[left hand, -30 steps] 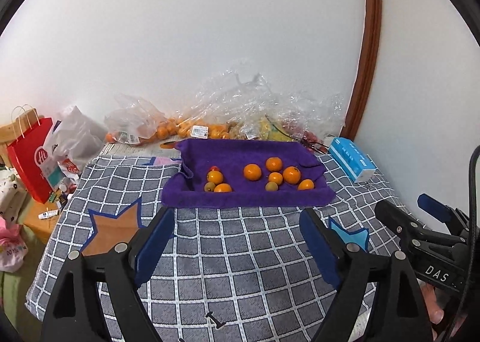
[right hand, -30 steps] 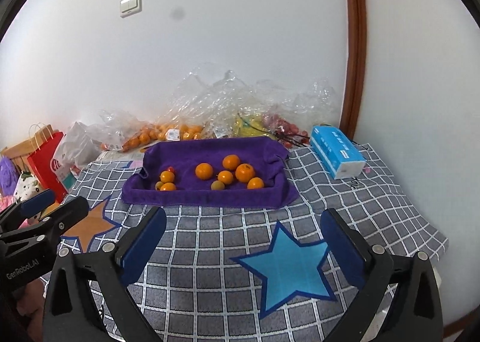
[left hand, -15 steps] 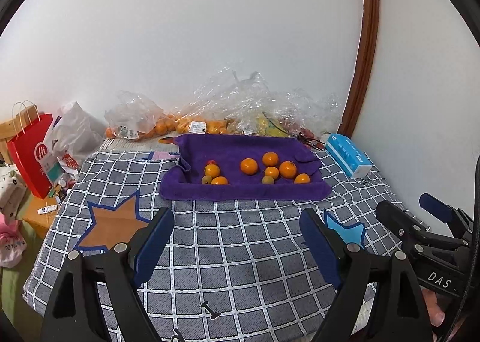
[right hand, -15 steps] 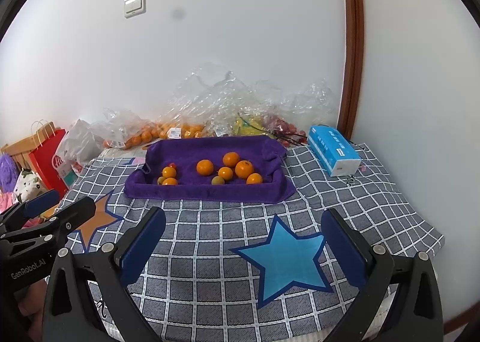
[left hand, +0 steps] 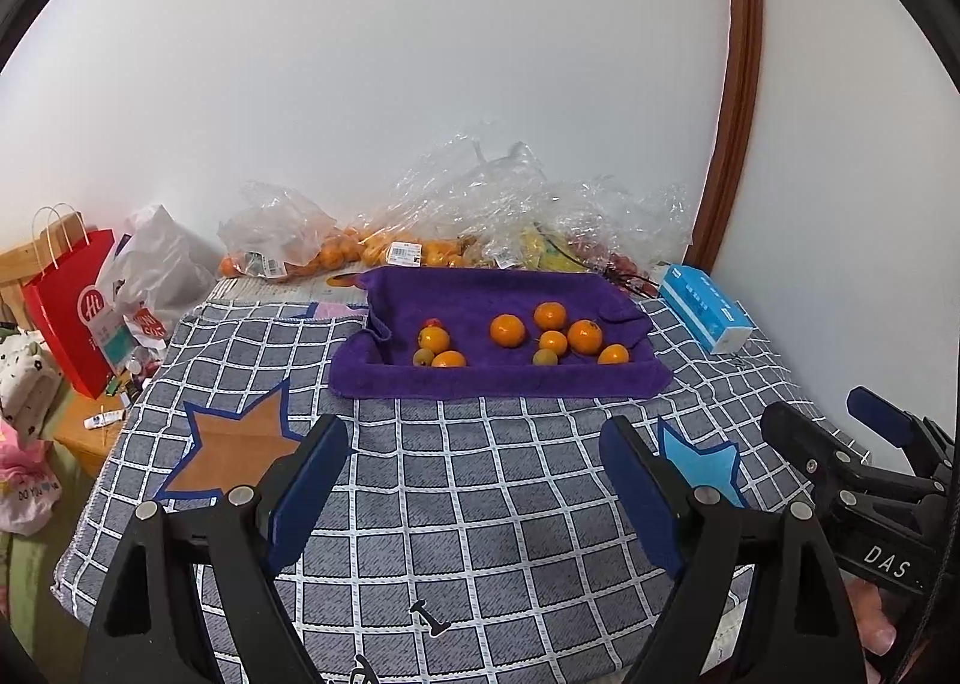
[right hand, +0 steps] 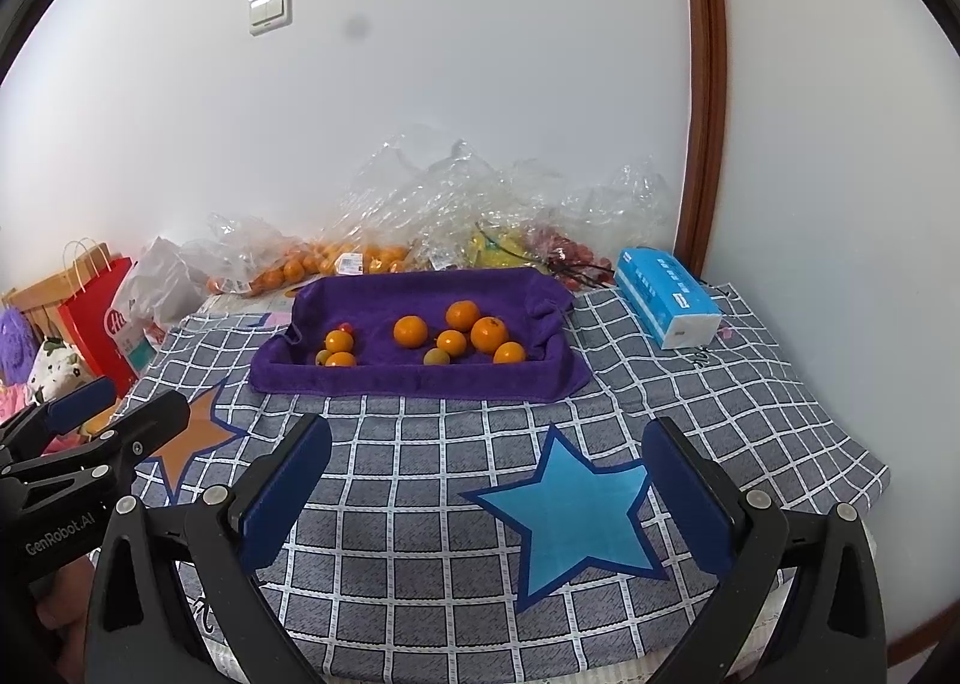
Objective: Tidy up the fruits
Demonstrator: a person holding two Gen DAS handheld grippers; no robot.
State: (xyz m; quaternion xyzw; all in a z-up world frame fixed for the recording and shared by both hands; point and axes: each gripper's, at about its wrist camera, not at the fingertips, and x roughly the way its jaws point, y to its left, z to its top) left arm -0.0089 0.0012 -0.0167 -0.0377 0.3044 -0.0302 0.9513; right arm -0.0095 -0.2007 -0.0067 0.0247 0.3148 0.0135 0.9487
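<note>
A purple cloth-lined tray (left hand: 498, 378) (right hand: 420, 378) lies at the far side of the checked tablecloth. Inside it sit several oranges (left hand: 507, 330) (right hand: 410, 332), a few small greenish fruits (left hand: 545, 357) (right hand: 436, 357) and a small red fruit (left hand: 431, 323) (right hand: 344, 327). My left gripper (left hand: 474, 438) hovers open over the near cloth, well short of the tray, nothing between its fingers. My right gripper (right hand: 489, 438) is open too, empty, above a blue star patch (right hand: 570, 510). Each gripper shows at the edge of the other's view.
Clear plastic bags (left hand: 480, 204) (right hand: 456, 192) holding more oranges, yellow fruit and red grapes pile against the wall behind the tray. A blue tissue pack (left hand: 705, 312) (right hand: 666, 294) lies at the right. A red paper bag (left hand: 72, 306) (right hand: 105, 312) and clutter stand left of the table.
Both views have drawn back slightly from the tray, which looks a little smaller and higher now. Both grippers stay open and empty.
</note>
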